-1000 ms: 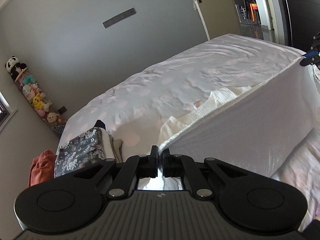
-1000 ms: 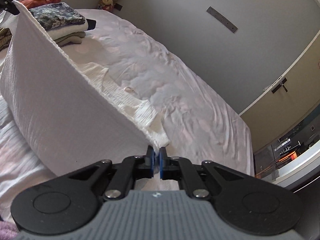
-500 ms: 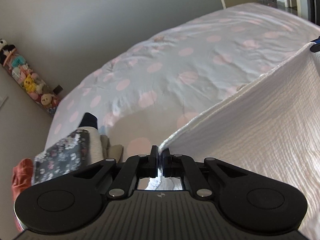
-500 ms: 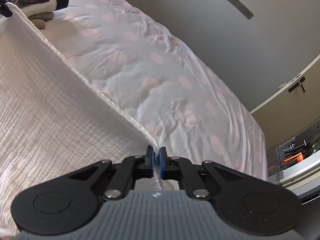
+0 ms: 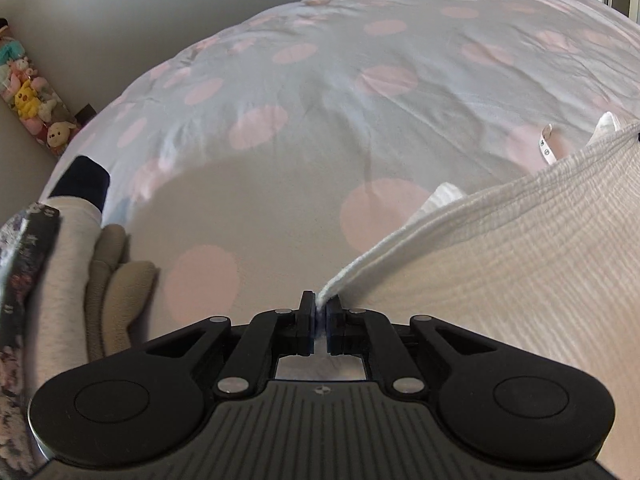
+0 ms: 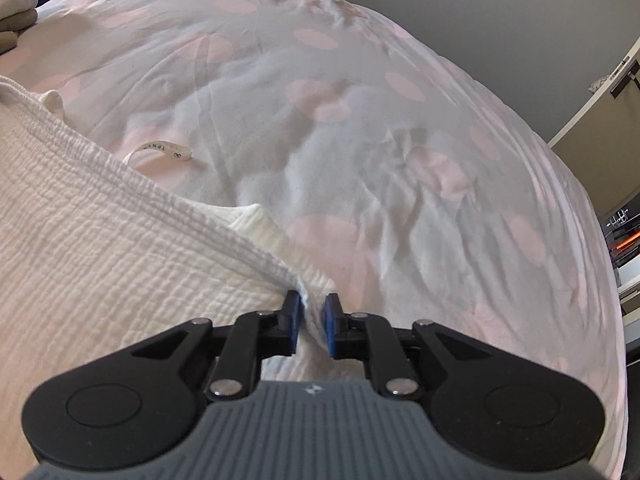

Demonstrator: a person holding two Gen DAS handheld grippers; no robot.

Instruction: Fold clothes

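On the bed (image 5: 360, 92), which has a pale cover with big pink dots, lies a white crinkly cloth (image 5: 520, 264). It is folded over, so its top edge runs in a line from one tool to the other, and a bit of the lower layer peeks out past that edge. The left tool (image 5: 319, 314) is at one corner of the cloth. Its two fingers have just been opening a little, but the gap is very thin and the cloth corner sits squeezed between them. The right tool (image 6: 311, 316) is at the other corner (image 6: 308, 300). Its blue pads (image 6: 295, 320) have just been opening too, and now there is a clear gap. The cloth corner lies loose in that gap, touching the left pad only. A small white tag (image 6: 162, 150) with letters on it sticks out from under the cloth and lies on the bed cover. To the left of the left tool sits a stack of folded clothes (image 5: 60, 280), with a grey one, a tan one and a flowery one. Far off by the wall hangs a row of soft toys (image 5: 32, 100).
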